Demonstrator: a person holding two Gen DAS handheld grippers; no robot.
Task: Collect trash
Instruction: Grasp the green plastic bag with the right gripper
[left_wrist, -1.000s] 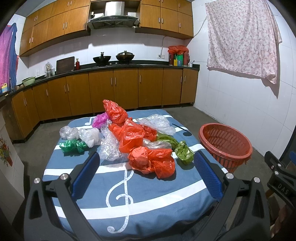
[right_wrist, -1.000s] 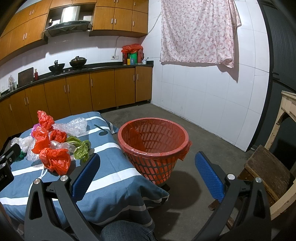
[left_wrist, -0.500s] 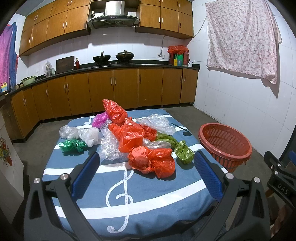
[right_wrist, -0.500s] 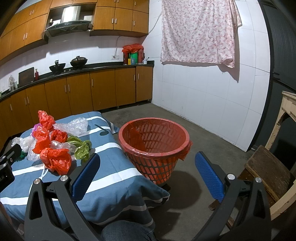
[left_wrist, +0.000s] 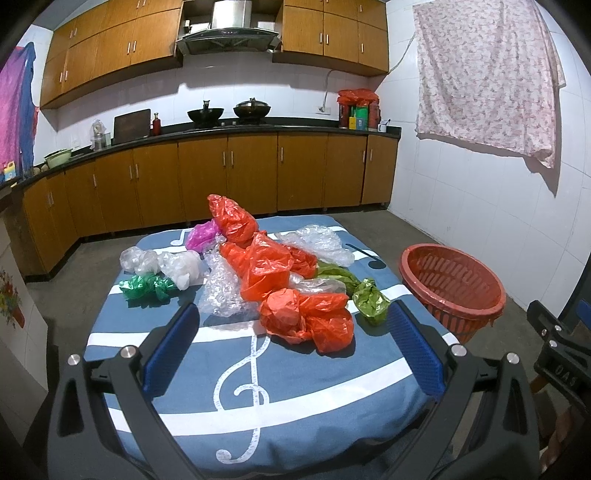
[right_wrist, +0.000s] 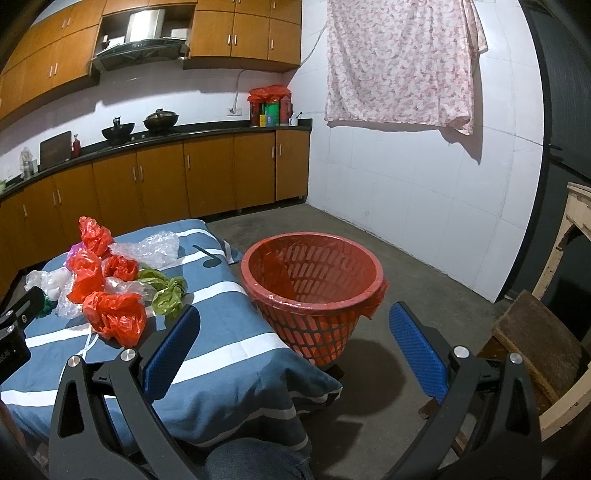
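Plainly, from the left wrist view, the left gripper (left_wrist: 291, 339) hangs spread wide and empty above the near part of the blue striped cloth (left_wrist: 207, 413). The crumpled red bag (left_wrist: 310, 319) lies straight ahead between the blue pads, its long axis running left to right; the remaining plastic bags pile up behind it. Bare cloth in front gives open room to approach, and the red basket (left_wrist: 452, 286) stands off the cloth's right edge

From the right wrist view, the right gripper (right_wrist: 293, 341) is likewise released, holding nothing, facing the basket (right_wrist: 314, 291). The red bag (right_wrist: 114, 317) sits well left, so the left gripper looks nearer
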